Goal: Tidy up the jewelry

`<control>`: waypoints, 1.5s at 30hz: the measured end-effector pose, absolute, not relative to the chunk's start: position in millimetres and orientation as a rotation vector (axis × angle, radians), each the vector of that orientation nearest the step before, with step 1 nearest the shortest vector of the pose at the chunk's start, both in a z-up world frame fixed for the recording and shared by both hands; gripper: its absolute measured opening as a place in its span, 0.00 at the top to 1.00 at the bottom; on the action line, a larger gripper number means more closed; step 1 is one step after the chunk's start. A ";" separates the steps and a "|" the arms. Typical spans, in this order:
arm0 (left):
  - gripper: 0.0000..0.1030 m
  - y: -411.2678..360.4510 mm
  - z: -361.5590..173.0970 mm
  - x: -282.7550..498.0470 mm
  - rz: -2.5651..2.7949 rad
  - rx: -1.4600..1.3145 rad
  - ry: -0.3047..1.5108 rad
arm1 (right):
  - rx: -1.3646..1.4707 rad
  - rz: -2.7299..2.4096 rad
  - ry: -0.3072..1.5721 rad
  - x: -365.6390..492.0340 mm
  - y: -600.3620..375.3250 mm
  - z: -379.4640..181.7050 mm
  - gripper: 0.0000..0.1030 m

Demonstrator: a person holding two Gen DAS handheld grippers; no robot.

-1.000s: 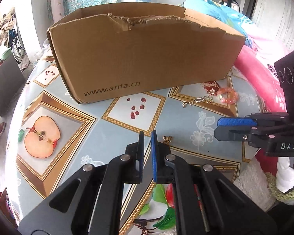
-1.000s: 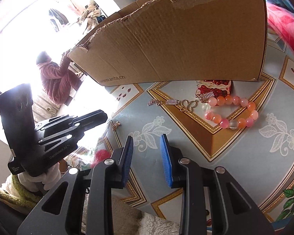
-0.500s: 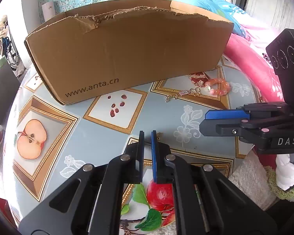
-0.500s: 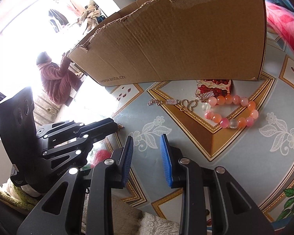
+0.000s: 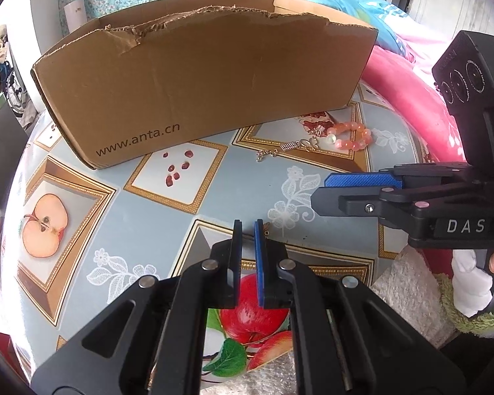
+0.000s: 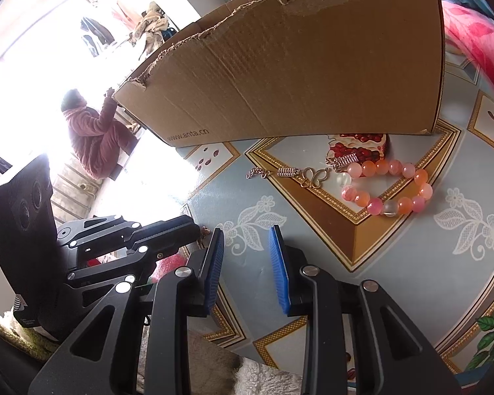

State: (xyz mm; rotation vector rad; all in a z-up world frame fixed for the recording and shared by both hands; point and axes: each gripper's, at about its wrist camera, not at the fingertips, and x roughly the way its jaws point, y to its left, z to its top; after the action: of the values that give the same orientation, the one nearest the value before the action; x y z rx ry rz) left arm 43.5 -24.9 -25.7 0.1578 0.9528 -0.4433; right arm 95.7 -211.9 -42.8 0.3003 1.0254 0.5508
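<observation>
Two tongs, both w/ a gap & holding nothing: left tongs (image 5: 248, 228) narrow, right tongs (image 6: 245, 240) wider. Pink bead bracelet (image 6: 388, 186) & gold chain (image 6: 288, 172) lie on surface (image 6: 395, 263) by cardboard box (image 6: 296, 65)

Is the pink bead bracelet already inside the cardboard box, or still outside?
Outside. The bead bracelet lies on the tablecloth in front of the cardboard box.

A home bedroom: quilted bed (image 5: 395, 56), fruit-print tablecloth (image 5: 148, 230).
</observation>
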 end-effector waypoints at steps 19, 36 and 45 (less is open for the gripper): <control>0.87 -30.4 -27.2 28.4 -0.465 0.205 0.943 | 0.263 0.535 1.017 97.1 -207.4 -41.8 0.72; 0.82 -48.7 -29.2 27.5 -0.396 0.219 0.908 | 0.287 0.523 1.012 100.0 -215.2 -44.0 0.72; 0.88 -51.5 -29.7 27.7 -0.393 0.240 0.886 | 0.292 0.523 1.008 99.0 -218.6 -42.6 0.72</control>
State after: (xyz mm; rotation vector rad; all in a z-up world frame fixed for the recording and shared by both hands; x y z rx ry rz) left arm 27.7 -51.5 -29.7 0.2398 0.8865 -0.3931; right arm 99.0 -218.6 -42.6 0.2915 1.0085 0.5229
